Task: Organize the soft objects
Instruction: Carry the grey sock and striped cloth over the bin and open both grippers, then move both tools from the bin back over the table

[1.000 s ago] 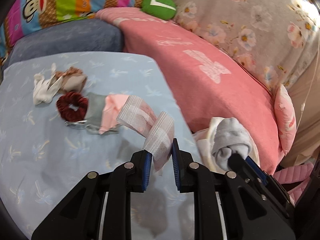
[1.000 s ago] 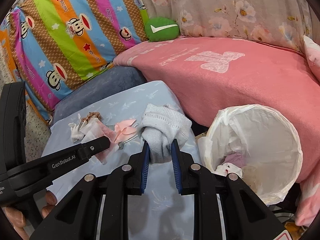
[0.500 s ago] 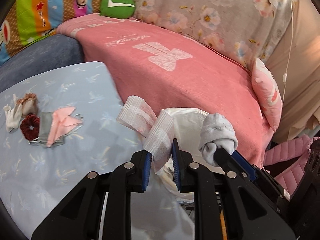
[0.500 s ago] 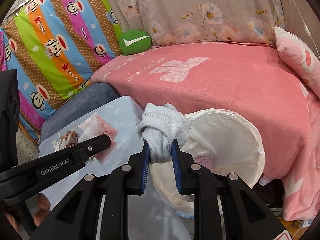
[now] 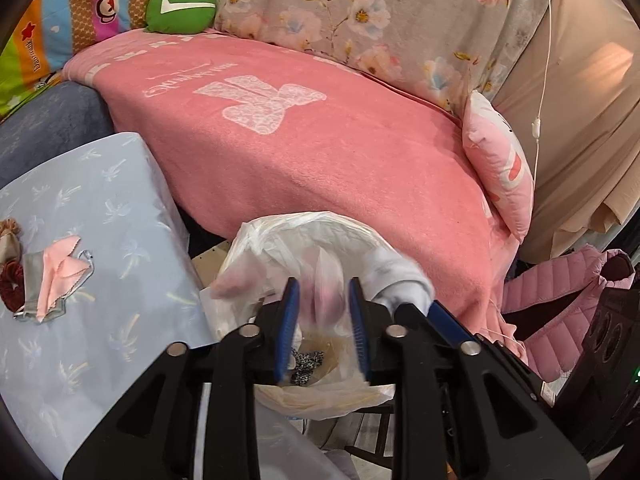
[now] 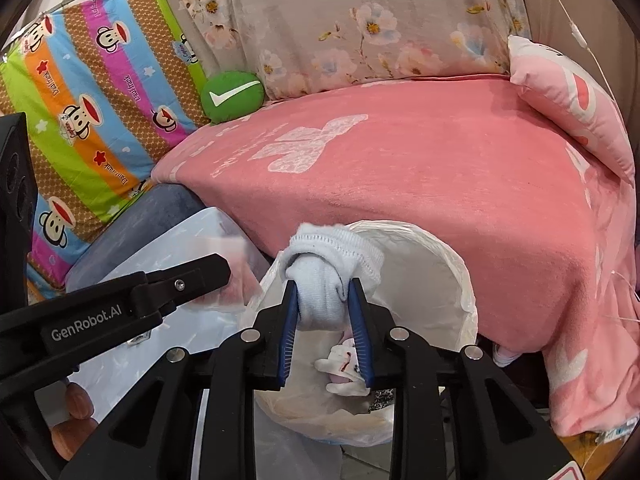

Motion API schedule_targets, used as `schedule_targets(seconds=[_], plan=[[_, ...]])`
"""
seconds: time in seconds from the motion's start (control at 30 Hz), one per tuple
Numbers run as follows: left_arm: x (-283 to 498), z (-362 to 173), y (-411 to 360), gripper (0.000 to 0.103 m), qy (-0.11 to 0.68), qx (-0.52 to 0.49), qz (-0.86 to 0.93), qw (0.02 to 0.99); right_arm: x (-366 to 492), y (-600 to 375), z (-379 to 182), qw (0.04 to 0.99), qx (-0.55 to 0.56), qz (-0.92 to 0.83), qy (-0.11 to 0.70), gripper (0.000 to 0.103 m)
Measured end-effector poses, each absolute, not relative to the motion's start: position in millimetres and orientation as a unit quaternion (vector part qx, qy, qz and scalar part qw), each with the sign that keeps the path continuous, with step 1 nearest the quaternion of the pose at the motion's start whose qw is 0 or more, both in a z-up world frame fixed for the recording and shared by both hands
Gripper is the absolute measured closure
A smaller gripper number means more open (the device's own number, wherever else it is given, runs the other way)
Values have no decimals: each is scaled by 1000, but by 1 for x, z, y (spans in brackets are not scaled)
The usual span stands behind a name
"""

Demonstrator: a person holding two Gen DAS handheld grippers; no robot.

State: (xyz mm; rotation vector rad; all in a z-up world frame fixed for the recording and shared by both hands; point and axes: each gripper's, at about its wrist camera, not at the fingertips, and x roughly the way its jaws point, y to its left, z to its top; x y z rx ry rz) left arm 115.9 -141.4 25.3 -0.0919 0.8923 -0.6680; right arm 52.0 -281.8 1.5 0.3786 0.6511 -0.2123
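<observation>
My left gripper (image 5: 324, 320) hangs over the white bag-lined bin (image 5: 304, 220) with its jaws slightly parted. A white-and-pink mesh cloth (image 5: 328, 280) is blurred between and ahead of the fingers, loose over the bin's mouth. My right gripper (image 6: 324, 320) is shut on a rolled white sock (image 6: 332, 264), held above the bin's near rim (image 6: 452, 256). The same sock (image 5: 400, 276) shows at the right in the left wrist view. Soft items lie inside the bin (image 6: 344, 364). The left gripper's finger (image 6: 192, 280) reaches in from the left, the blurred cloth at its tip.
A pale blue table (image 5: 100, 280) on the left holds a pink cloth (image 5: 60, 272), a grey cloth and a red scrunchie (image 5: 10, 284). A pink blanket (image 5: 320, 140) covers the sofa behind the bin. A pink jacket (image 5: 560, 312) lies at the right.
Both grippers swung right from the table to over the bin. The left jaws have parted and the mesh cloth has come loose; the right still holds the sock.
</observation>
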Motion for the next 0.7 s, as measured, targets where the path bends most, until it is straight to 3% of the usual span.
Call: schedule_targets(seconds=[0.1,0.13,0.7], plan=[[115,28,-141,40,414,-46,-312,854,52,-287,0,923,190,-108,316,73],[115,29,-140,36,410,-51,-310,857,52,-287,-1,923,191,-110,315,71],[119,17,-94,36,409,-71,-251,875,60,-252,-8,924,174,-74,334,71]])
